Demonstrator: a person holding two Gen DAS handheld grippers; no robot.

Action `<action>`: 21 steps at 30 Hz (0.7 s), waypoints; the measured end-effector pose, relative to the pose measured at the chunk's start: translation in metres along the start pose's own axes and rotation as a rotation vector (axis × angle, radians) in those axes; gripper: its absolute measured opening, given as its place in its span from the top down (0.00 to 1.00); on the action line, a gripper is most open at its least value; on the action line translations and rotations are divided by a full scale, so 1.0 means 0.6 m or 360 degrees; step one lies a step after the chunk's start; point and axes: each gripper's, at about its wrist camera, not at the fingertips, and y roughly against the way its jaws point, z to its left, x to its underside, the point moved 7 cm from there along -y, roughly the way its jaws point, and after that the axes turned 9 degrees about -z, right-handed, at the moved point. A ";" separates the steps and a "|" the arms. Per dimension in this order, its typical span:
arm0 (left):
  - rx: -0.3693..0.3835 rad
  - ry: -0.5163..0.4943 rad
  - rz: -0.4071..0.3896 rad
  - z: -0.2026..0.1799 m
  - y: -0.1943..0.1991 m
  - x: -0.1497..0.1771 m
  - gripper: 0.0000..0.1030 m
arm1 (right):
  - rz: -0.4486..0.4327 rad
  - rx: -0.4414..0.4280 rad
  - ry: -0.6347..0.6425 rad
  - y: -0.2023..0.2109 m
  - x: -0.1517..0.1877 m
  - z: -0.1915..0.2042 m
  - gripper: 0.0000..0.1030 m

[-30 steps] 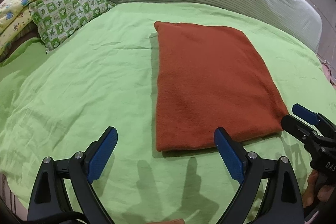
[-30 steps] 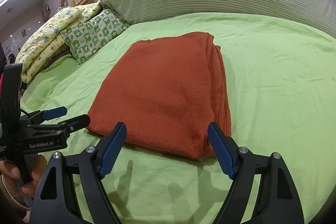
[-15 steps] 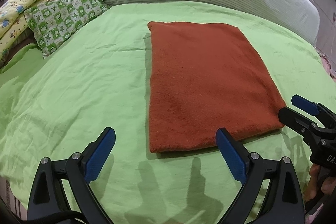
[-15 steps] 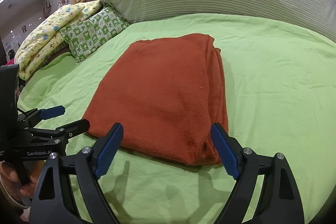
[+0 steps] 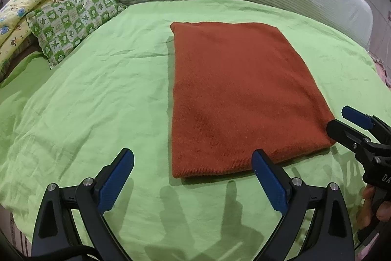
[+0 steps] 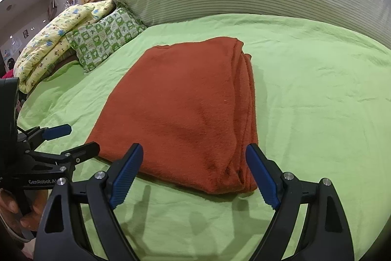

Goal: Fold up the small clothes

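— Well, are my claws holding anything?
— No: right gripper (image 6: pixel 193 170) and left gripper (image 5: pixel 193 177) both gape empty just short of the folded rust cloth (image 6: pixel 185 109), which lies mid-bedsheet (image 6: pixel 317 89), so I judge it released.

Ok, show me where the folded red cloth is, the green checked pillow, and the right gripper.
folded red cloth (image 5: pixel 239 94), left wrist view, middle of its flat top.
green checked pillow (image 5: pixel 73 21), left wrist view, middle of its patterned face.
right gripper (image 6: pixel 195 175), right wrist view, midway between its open blue-padded fingertips.
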 end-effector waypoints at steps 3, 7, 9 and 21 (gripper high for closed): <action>0.0002 -0.0012 -0.0012 0.000 0.002 -0.005 0.05 | 0.0005 -0.0003 0.0007 -0.002 -0.003 -0.002 0.16; 0.0000 -0.0031 -0.0033 -0.003 0.007 -0.009 0.05 | -0.0001 -0.0010 0.0018 -0.002 -0.006 -0.001 0.16; 0.0000 -0.0034 -0.0041 -0.005 0.010 -0.010 0.05 | -0.0005 -0.0017 0.0028 -0.003 -0.009 0.002 0.16; 0.0003 -0.0040 -0.0041 -0.005 0.013 -0.010 0.05 | -0.0012 -0.0039 0.0067 0.002 -0.019 0.007 0.16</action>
